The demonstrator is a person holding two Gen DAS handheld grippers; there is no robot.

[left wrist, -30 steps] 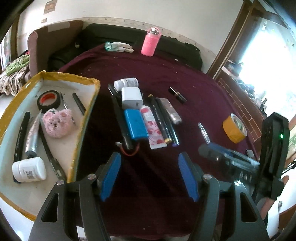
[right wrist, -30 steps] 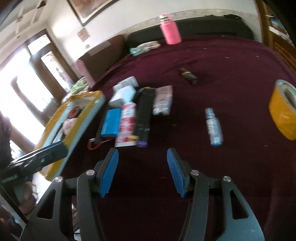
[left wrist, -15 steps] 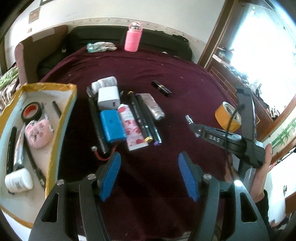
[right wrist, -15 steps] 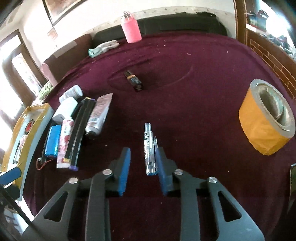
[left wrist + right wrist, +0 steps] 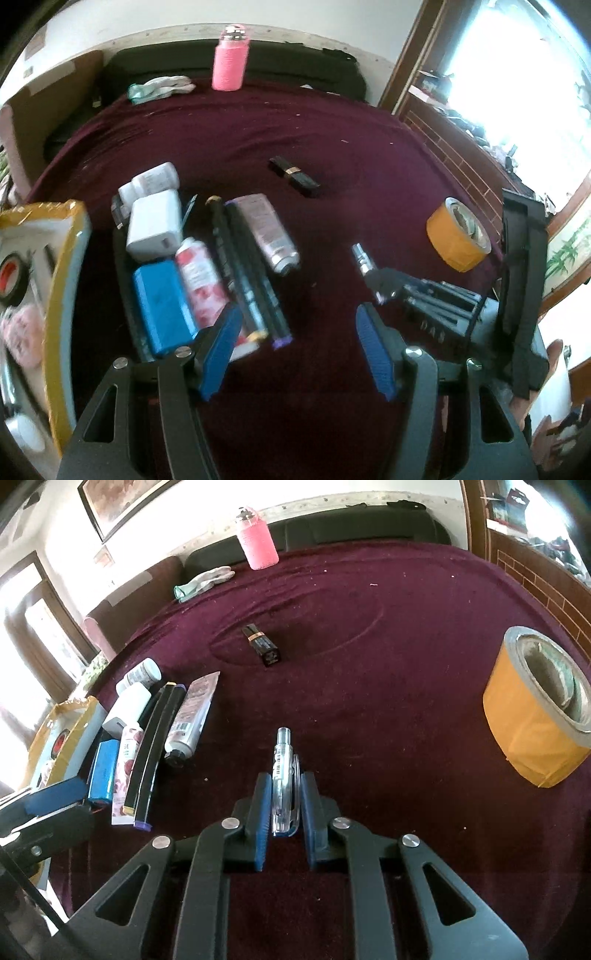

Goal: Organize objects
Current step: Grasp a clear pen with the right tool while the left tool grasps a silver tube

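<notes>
A clear pen [image 5: 282,753] lies on the maroon cloth, pointing away from me. My right gripper [image 5: 285,794] has its jaws closing on the pen, and both blue pads touch its barrel. In the left wrist view the same pen [image 5: 360,254] sticks out of the right gripper [image 5: 380,284]. My left gripper [image 5: 295,332] stands open and holds nothing, just above the near ends of two black markers [image 5: 251,266]. Beside the markers lie a pink floral tube [image 5: 201,280], a blue battery pack [image 5: 162,302] and a white charger [image 5: 155,225].
A yellow-rimmed tray [image 5: 70,258] holding small items sits at the left. A yellow tape roll [image 5: 535,709] stands on the right, and a black lipstick [image 5: 262,646] lies mid-cloth. A pink bottle [image 5: 256,541] and a glove [image 5: 205,579] are at the far edge.
The right gripper moved over the clear pen and closed from wide open to the pen's barrel. The left gripper slid right, so the tray now sits at the picture's left edge.
</notes>
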